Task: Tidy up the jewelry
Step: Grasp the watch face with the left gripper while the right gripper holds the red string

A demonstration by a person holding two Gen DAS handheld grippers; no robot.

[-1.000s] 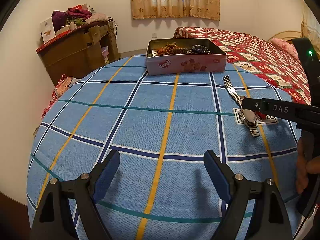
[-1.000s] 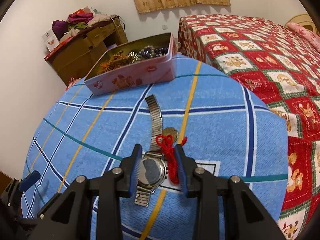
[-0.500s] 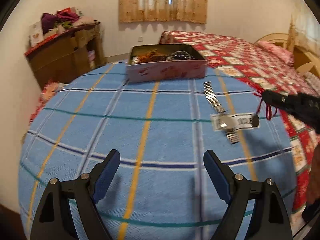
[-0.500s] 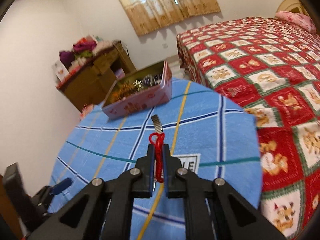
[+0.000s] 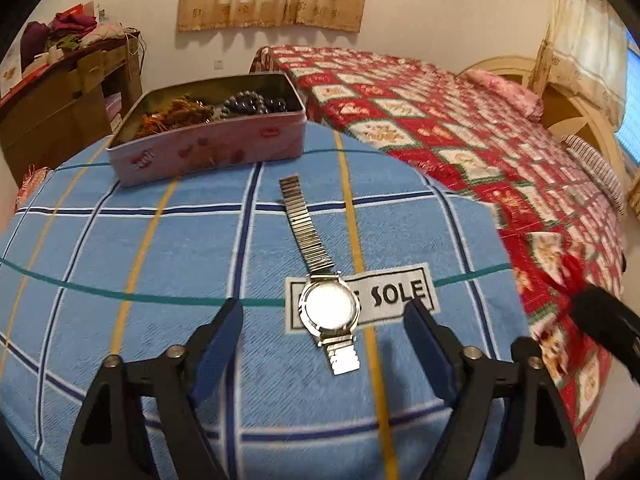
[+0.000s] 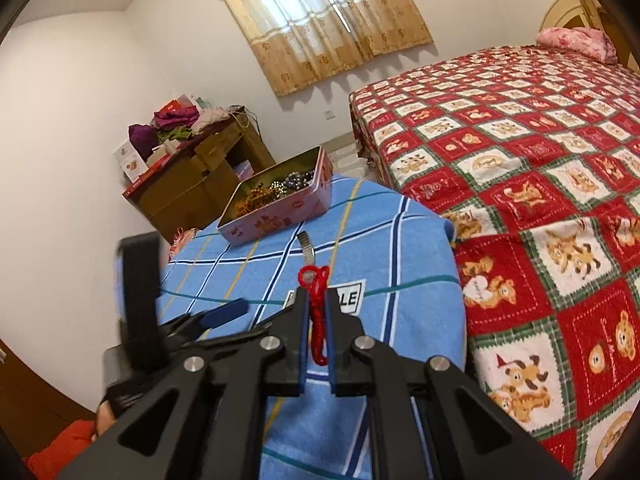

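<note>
The red cord has been picked off the table in the last second: a moment ago it lay beside the wristwatch between the parted jaws of the right gripper, and it is now pinched between those jaws, which are closed on it and raised above the cloth, its knotted loop standing out past the fingertips. One piece is therefore judged to be in hand and ready to be carried to the pink tin, where beads are already gathered at the far side of the table. The left gripper has been brought over the wristwatch, which a second ago lay off to its right; its jaws have just been closing a little but are seen wide apart, holding nothing. The watch case lies flat on the white label between the two blue pads, touching neither, with its metal band running away towards the tin.
</note>
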